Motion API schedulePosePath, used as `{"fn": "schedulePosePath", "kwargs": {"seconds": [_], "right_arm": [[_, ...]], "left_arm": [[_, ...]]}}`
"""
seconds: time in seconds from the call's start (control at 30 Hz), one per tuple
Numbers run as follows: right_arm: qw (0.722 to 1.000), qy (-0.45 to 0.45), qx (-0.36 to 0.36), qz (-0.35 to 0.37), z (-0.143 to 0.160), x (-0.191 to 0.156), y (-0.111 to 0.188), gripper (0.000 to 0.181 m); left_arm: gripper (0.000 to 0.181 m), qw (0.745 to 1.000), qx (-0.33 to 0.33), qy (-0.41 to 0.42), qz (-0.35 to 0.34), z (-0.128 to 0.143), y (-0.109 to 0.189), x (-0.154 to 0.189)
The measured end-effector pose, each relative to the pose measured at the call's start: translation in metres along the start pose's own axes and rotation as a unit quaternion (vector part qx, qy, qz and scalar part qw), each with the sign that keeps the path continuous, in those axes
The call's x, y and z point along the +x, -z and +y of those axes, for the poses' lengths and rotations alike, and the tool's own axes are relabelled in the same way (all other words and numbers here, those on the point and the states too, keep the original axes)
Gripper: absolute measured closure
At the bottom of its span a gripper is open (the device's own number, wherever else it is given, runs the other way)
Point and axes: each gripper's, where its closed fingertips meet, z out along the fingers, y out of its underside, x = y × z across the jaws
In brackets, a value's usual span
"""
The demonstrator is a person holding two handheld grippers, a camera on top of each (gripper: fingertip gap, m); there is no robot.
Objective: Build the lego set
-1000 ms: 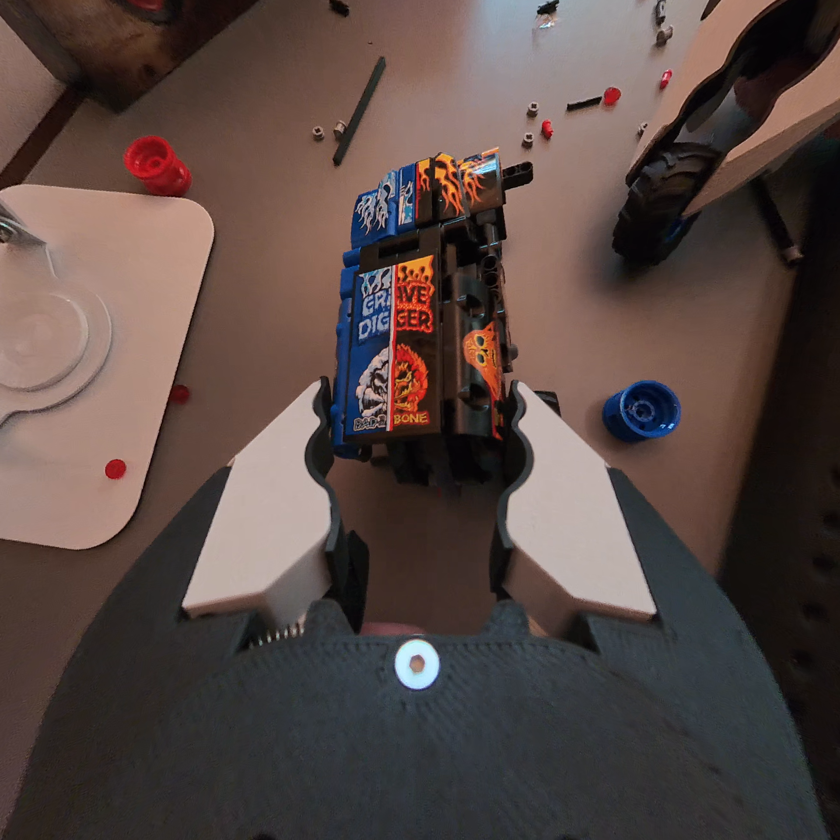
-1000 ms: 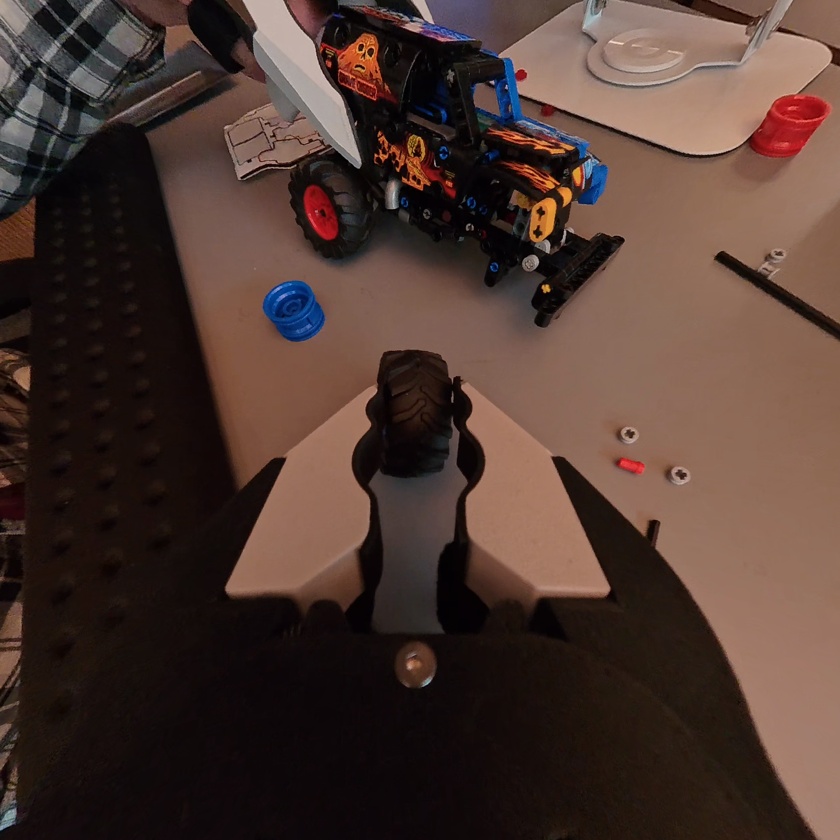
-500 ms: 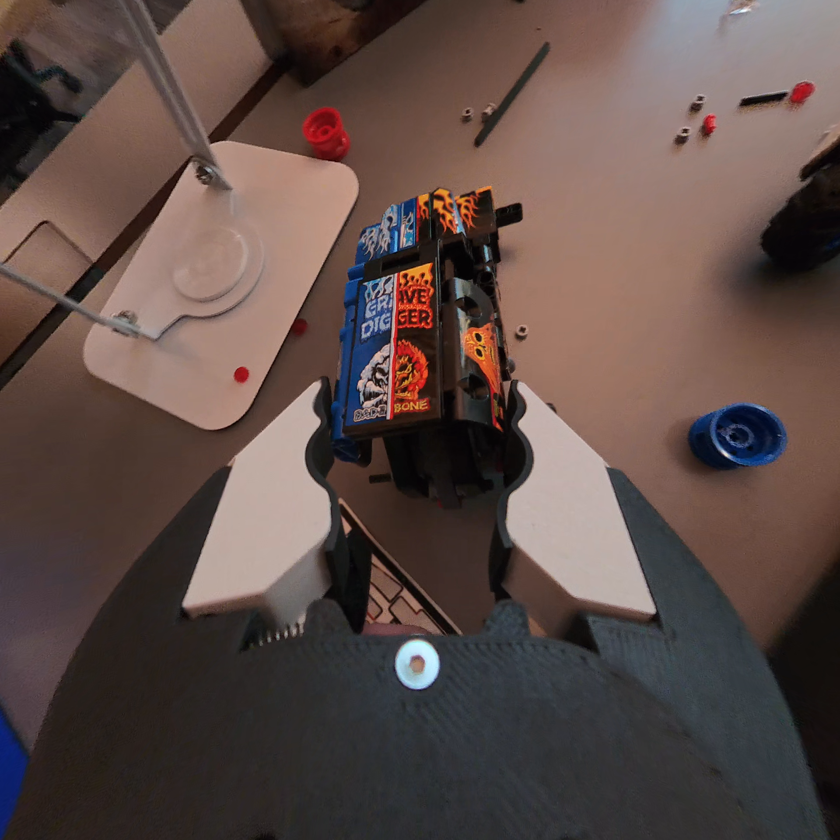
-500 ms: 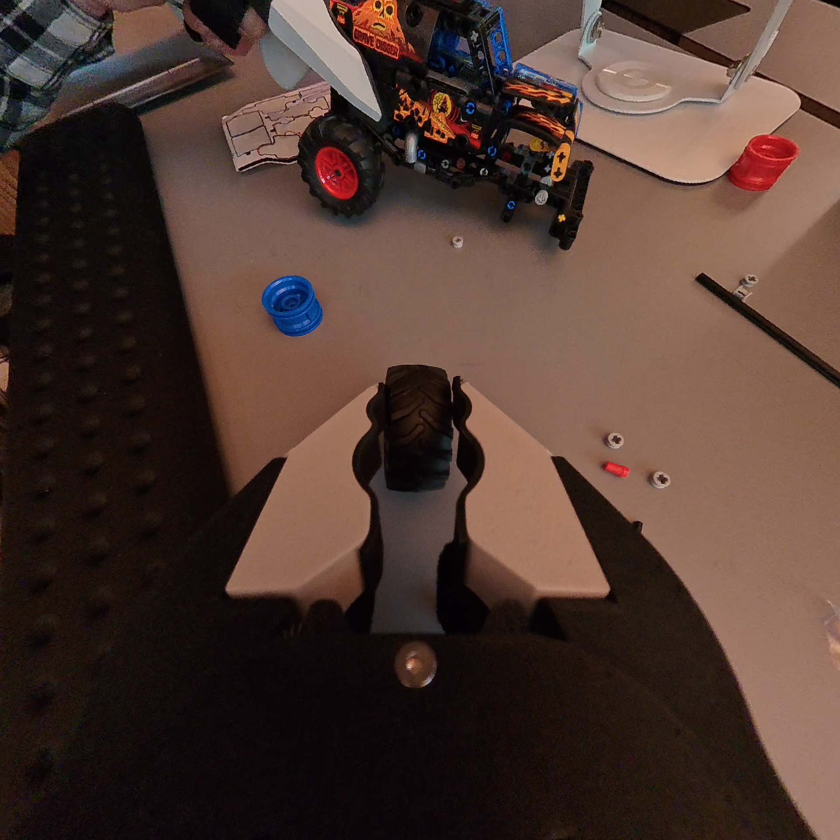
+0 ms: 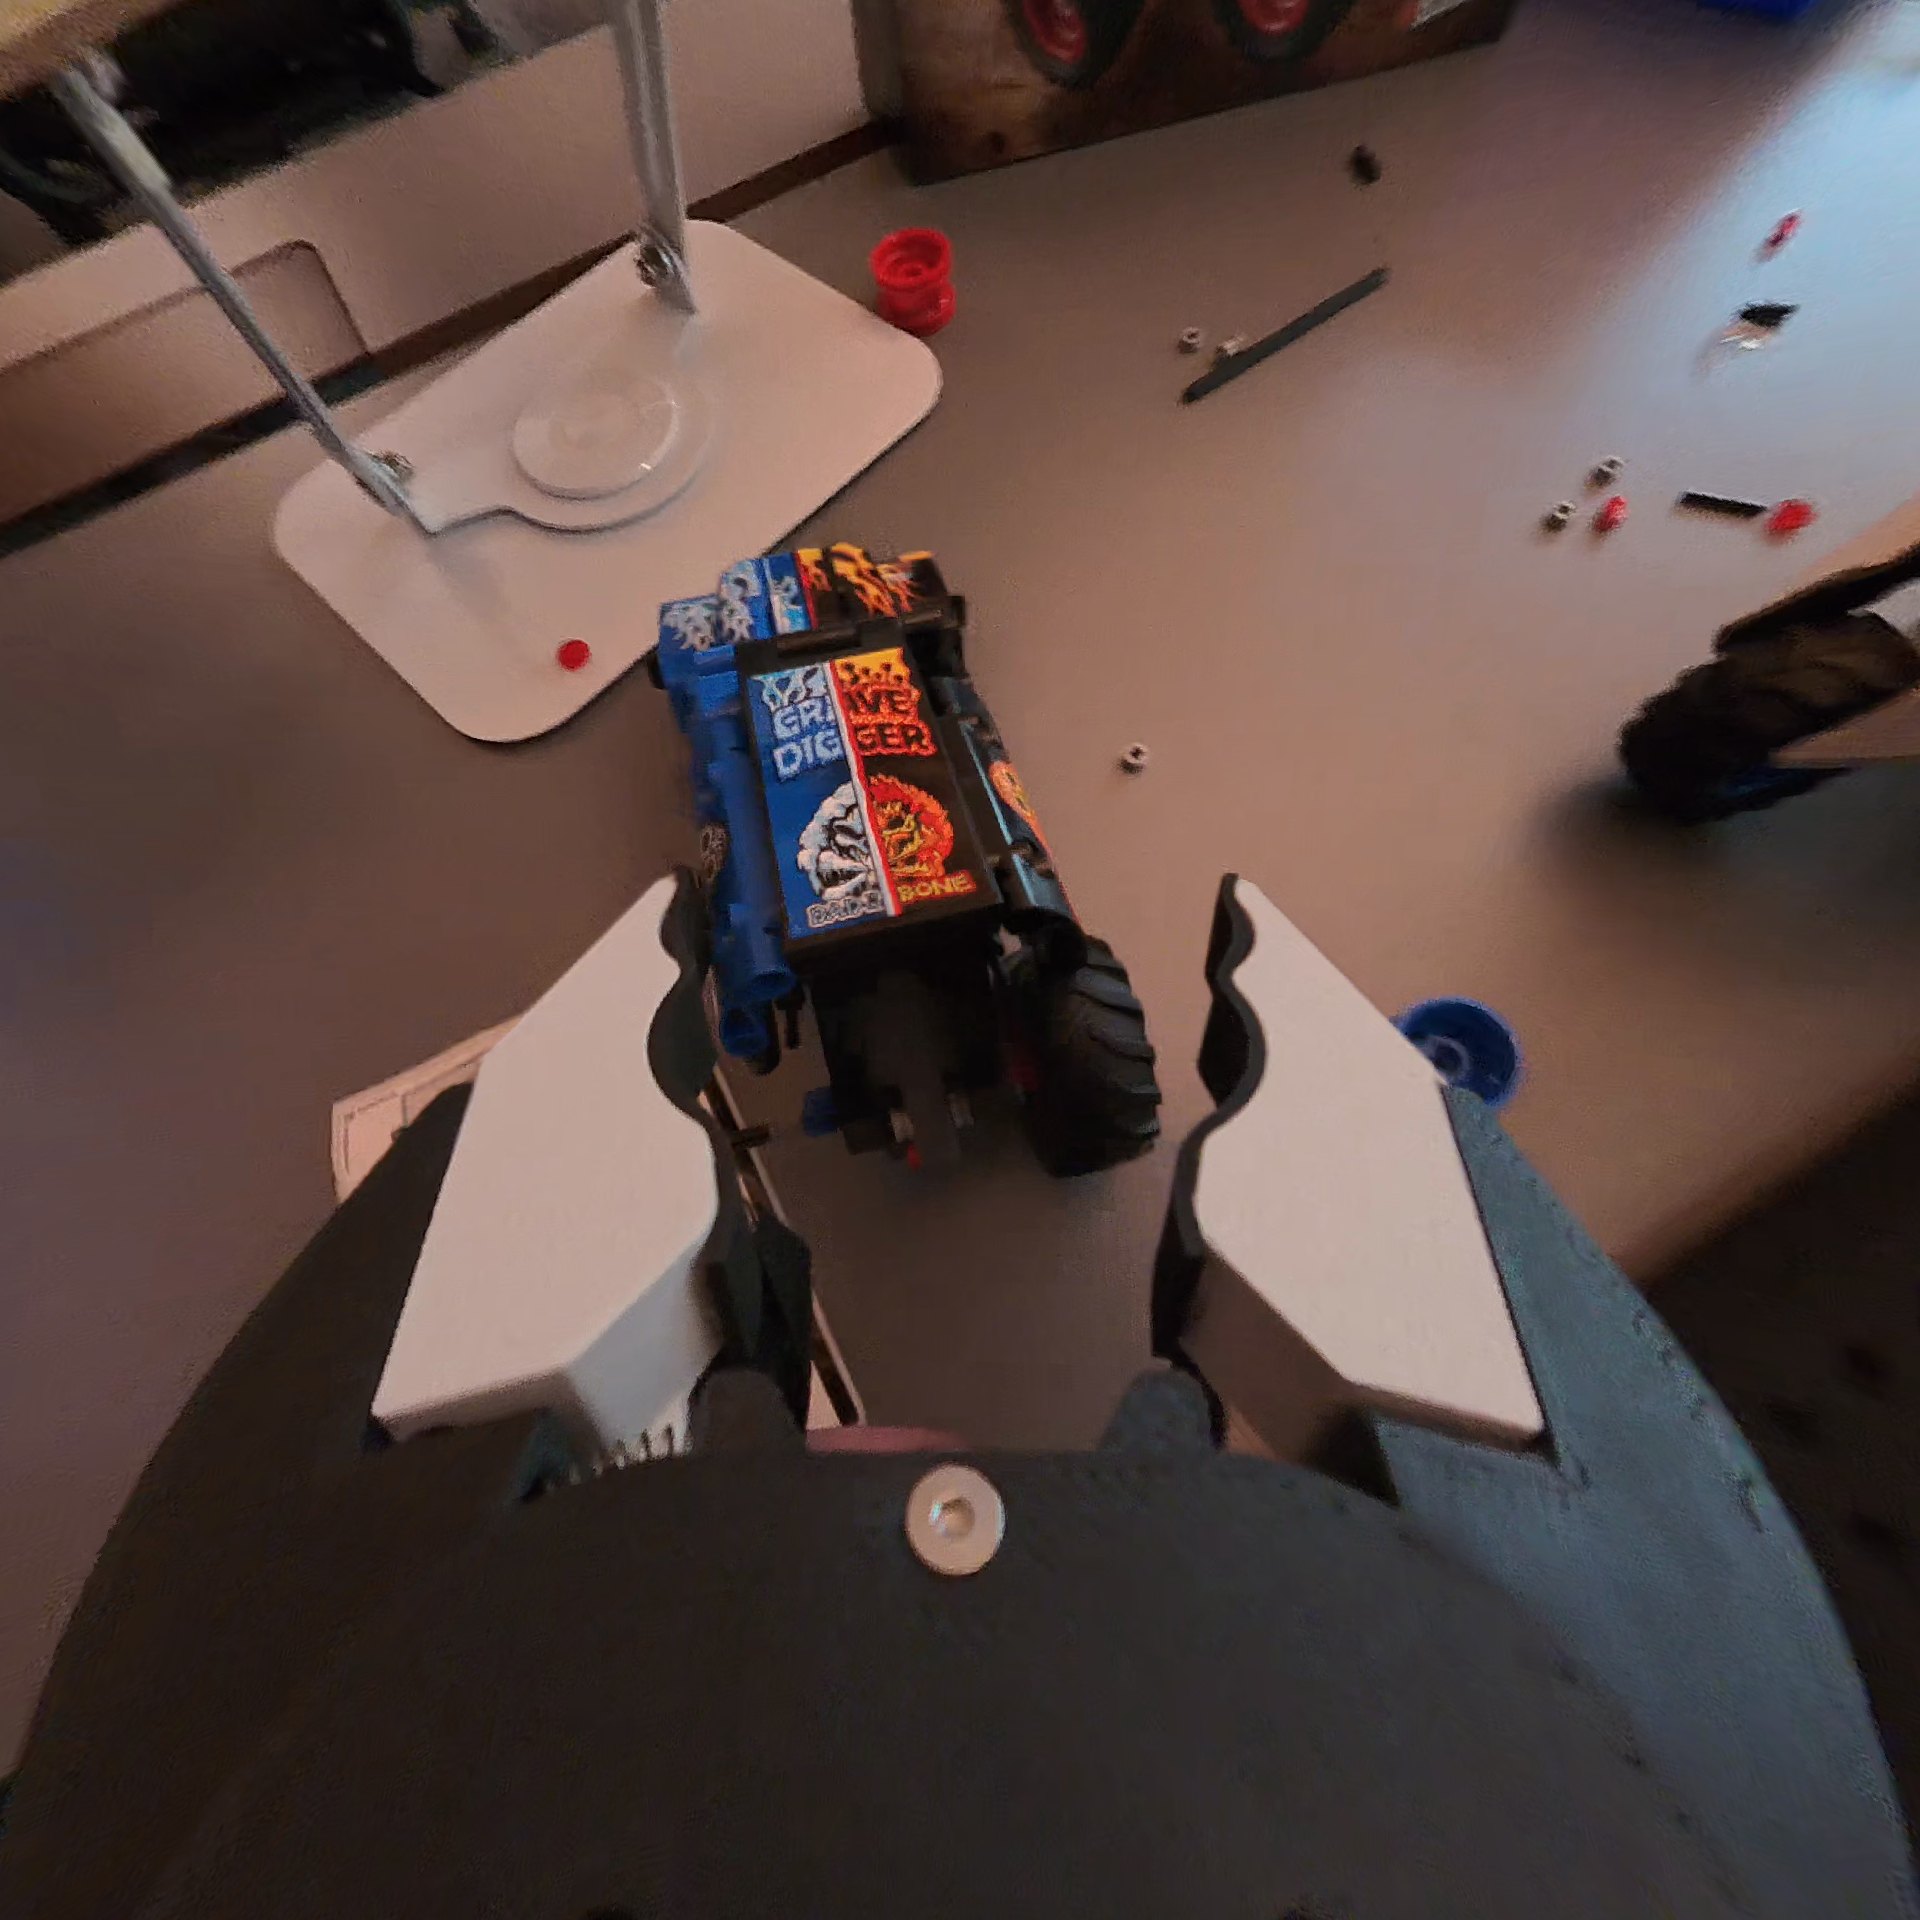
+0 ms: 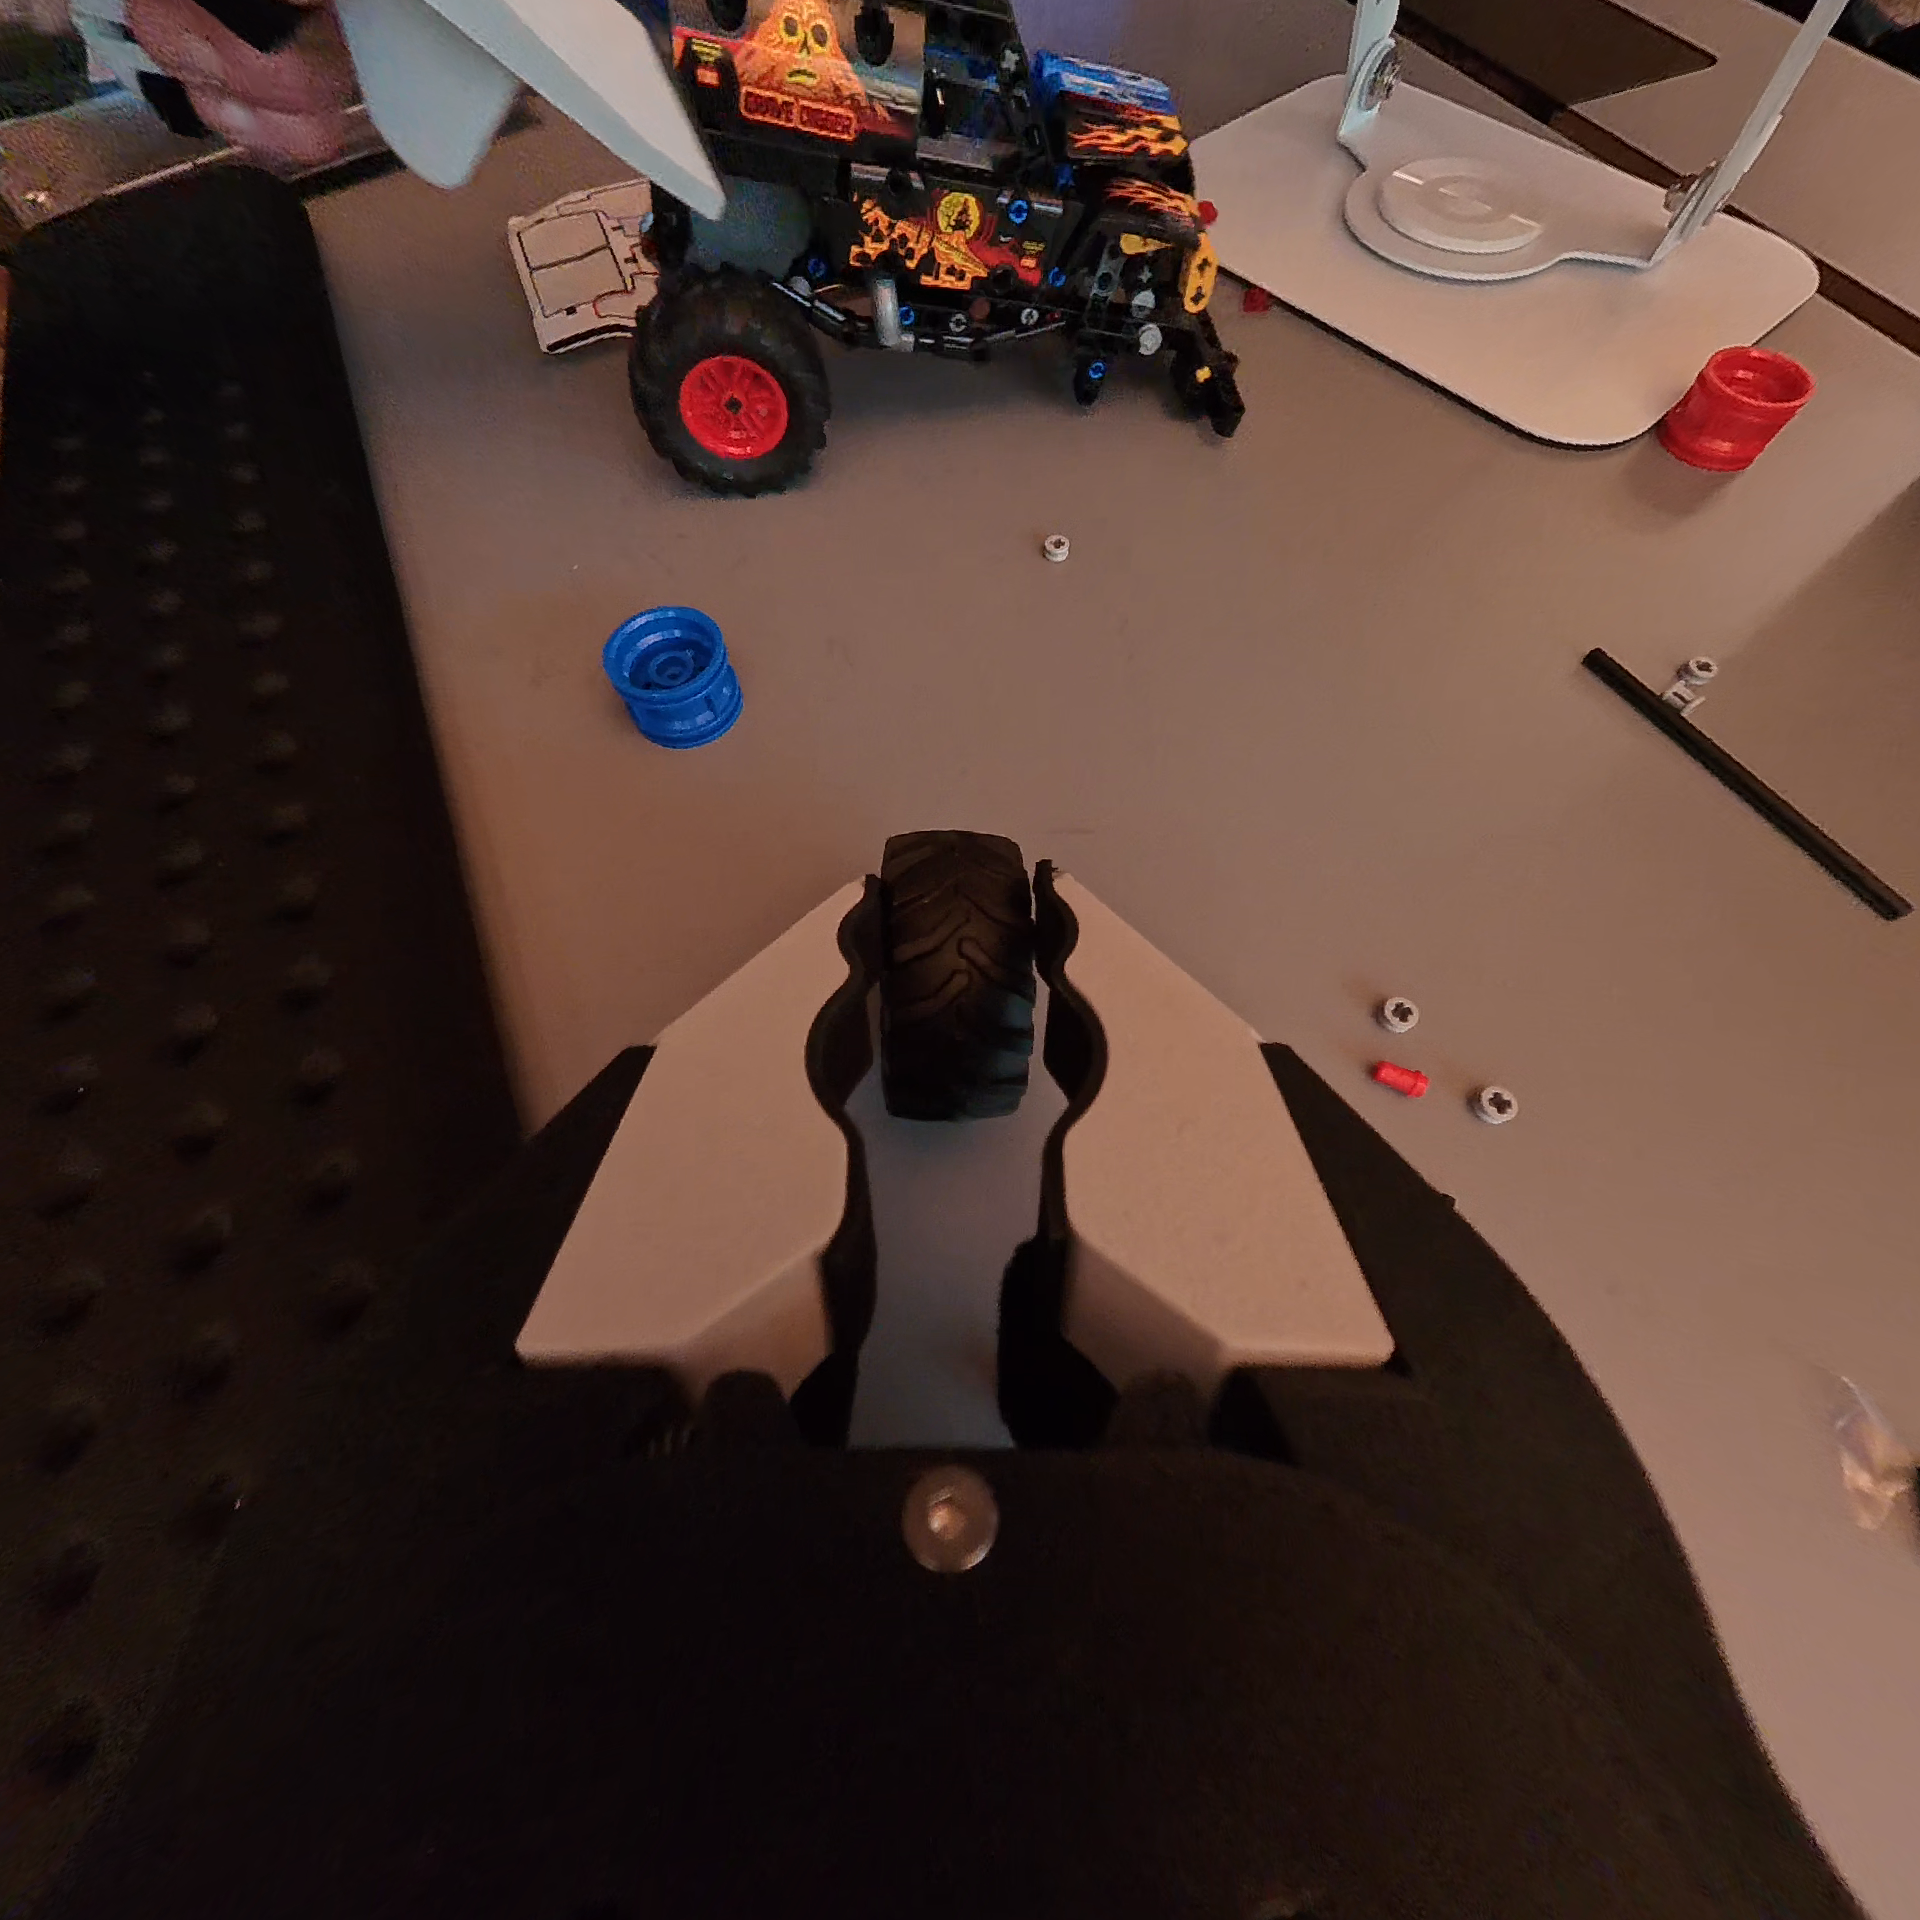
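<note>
The truck (image 6: 935, 208) stands on the table (image 6: 1195, 727) ahead of the right gripper (image 6: 956, 883) with its body built but only one wheel (image 6: 732, 400) visibly fitted, so wheels look left to do. The left gripper (image 5: 951, 904) is spread wide behind the truck, gripping nothing; the right is clamped on one black tire (image 6: 956, 971). I count one loose blue rim (image 6: 673, 677), one red rim (image 6: 1735, 407) and four small grey bushings.

table (image 6: 1195, 727): grey | on it: truck (image 6: 935, 239); blue rim (image 6: 673, 677); red rim (image 6: 1733, 407); white stand base (image 6: 1538, 301)
</note>
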Motion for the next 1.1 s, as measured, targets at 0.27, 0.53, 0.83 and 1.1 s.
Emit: {"fn": "schedulePosePath", "kwargs": {"seconds": [0.27, 0.53, 0.83, 1.1], "right_arm": [[1.0, 0.014, 0.0, 0.004, -0.001, -0.002, 0.002, 0.155], [1.0, 0.02, 0.004, 0.004, -0.003, -0.004, 0.004, 0.155], [0.999, 0.034, 0.003, 0.003, -0.004, -0.007, 0.004, 0.155], [0.999, 0.033, 0.007, 0.003, -0.005, -0.007, 0.006, 0.156]], "left_arm": [[0.109, 0.999, -0.021, 0.038, 0.018, 0.026, 0.017, -0.018], [0.094, 0.985, 0.045, 0.122, 0.113, 0.019, 0.028, -0.001], [0.136, 0.994, -0.027, -0.011, 0.106, 0.055, 0.024, -0.015], [0.162, 0.99, 0.003, 0.097, 0.1, 0.031, 0.01, 0.016]]}}
